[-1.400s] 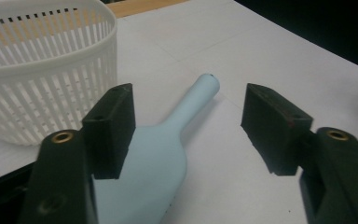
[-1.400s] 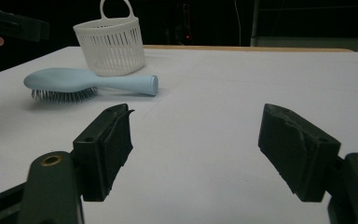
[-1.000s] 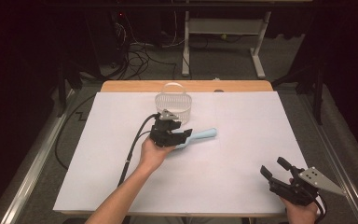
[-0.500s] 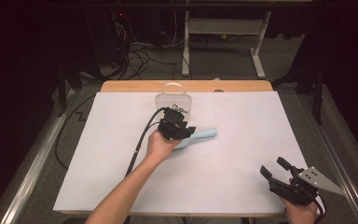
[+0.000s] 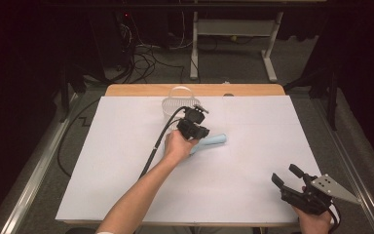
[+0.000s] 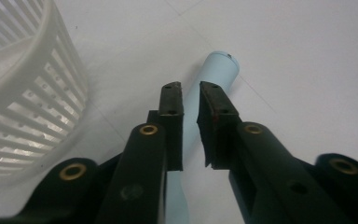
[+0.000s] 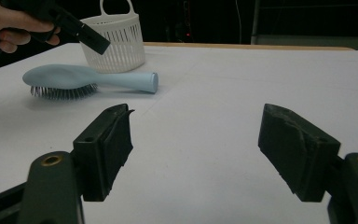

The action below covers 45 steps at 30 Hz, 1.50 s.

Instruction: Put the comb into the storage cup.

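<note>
Left tongs (image 6: 190,98): jaws nearly closed, a narrow gap between them, poised above the handle of the brush (image 6: 214,74) without gripping it. In the high view the left tongs (image 5: 195,127) hover over the brush (image 5: 213,141), which lies on the white worktop (image 5: 253,161), bristles down, just in front of the basket (image 5: 179,105). Right tongs (image 7: 209,140): jaws wide open, empty, held low at the near right corner of the worktop, well apart from the brush (image 7: 88,79) and basket (image 7: 114,39).
</note>
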Tool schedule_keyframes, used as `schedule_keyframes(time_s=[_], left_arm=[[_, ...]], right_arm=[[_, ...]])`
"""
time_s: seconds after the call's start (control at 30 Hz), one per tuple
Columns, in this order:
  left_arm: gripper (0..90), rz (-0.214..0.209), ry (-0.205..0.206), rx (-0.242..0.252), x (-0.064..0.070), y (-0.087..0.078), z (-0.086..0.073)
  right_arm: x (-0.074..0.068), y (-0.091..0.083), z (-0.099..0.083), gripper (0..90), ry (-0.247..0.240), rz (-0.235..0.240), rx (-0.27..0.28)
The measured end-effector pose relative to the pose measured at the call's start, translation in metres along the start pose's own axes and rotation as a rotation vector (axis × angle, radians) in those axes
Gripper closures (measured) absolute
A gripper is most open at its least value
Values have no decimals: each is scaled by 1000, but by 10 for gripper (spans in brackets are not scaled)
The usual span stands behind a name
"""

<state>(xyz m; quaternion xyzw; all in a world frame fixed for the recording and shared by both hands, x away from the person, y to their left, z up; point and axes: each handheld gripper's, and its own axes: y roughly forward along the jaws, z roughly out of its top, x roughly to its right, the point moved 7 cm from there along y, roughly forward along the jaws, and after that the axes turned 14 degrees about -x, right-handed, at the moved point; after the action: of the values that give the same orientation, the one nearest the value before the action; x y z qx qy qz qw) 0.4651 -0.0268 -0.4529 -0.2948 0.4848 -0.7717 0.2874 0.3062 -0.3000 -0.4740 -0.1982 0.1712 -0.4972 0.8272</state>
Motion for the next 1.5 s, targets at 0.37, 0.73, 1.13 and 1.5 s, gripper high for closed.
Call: schedule_keyframes(time_s=[0.37, 0.73, 1.13, 1.5], left_arm=[[866, 10, -24, -72, 3, 23, 16], [876, 17, -55, -107, 3, 41, 25], [883, 18, -63, -125, -1, 44, 23], [884, 8, -60, -153, 1, 49, 19]], right_arm=[[0, 0, 0, 263, -1, 2, -2], [-1, 0, 0, 263, -4, 7, -2], [-2, 1, 0, 264, -10, 7, -8], [-2, 2, -1, 264, -13, 8, -11]])
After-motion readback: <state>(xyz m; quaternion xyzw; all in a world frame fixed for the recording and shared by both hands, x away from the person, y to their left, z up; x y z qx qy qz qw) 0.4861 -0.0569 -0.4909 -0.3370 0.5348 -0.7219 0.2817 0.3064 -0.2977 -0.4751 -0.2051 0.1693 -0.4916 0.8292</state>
